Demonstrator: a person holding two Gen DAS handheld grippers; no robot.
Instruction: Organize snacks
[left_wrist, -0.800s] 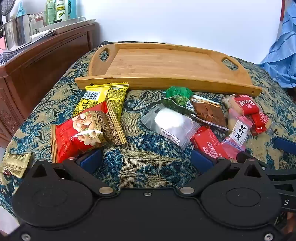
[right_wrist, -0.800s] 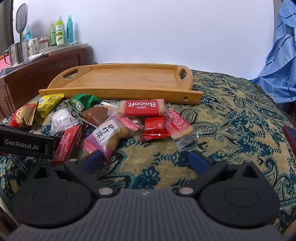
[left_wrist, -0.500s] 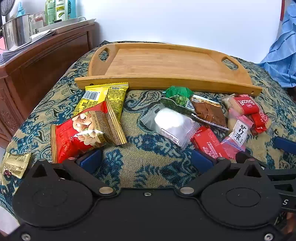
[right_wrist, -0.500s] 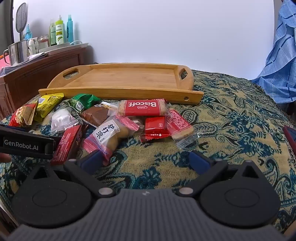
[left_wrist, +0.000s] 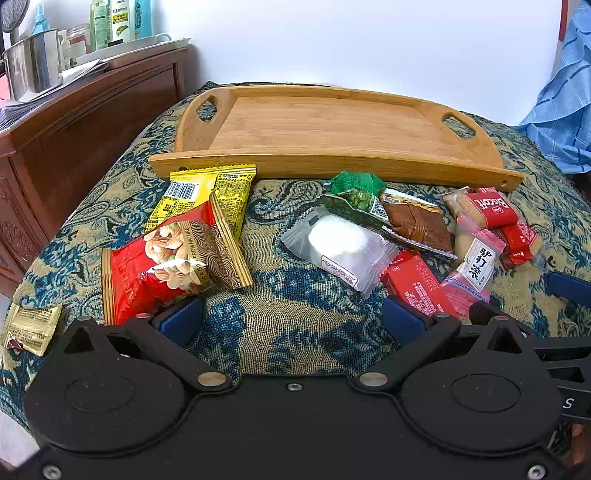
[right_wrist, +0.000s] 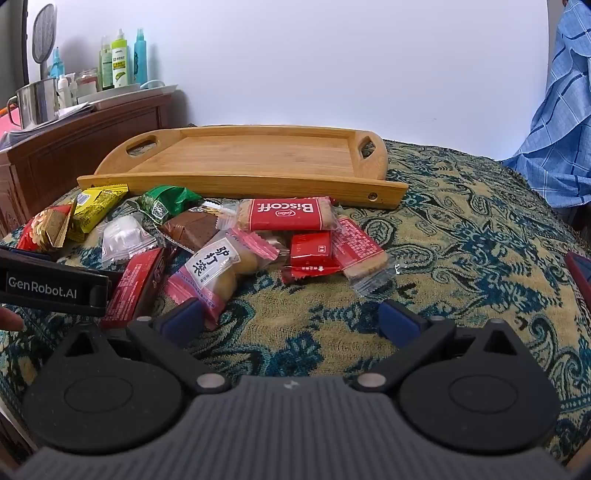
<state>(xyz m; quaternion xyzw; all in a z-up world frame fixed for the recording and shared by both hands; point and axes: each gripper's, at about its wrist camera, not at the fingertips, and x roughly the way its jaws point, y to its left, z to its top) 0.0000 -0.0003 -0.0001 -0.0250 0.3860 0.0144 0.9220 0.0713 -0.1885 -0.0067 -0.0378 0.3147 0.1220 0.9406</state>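
A: Both sets of fingers spread wide, nothing pinched. The left gripper (left_wrist: 291, 317) hangs over bare cloth, the right gripper (right_wrist: 291, 317) likewise.

B: The snacks (left_wrist: 347, 247) lie heaped before the bare wooden tray (left_wrist: 332, 122). Nothing sorted; likely first pick coming, needing a low, flat approach.

The tray (left_wrist: 332, 125) in the upper middle of the frame is bamboo-like wood, smooth with a satin sheen and a fine straight grain. Under it the cloth (left_wrist: 288, 325) is coarse woven fabric, matt and nubbly. The snack wrappers are glossy plastic film: the red nut packet (left_wrist: 166, 258) at lower left crinkles and glints, the clear packet (left_wrist: 343, 251) at centre is see-through, and the Biscoff packet (right_wrist: 284, 214) shines red. The cabinet (left_wrist: 85, 122) at the left is dark varnished wood; the pot (left_wrist: 31, 62) on it is brushed metal. Each gripper (left_wrist: 291, 321) (right_wrist: 291, 321) is matt black plastic.
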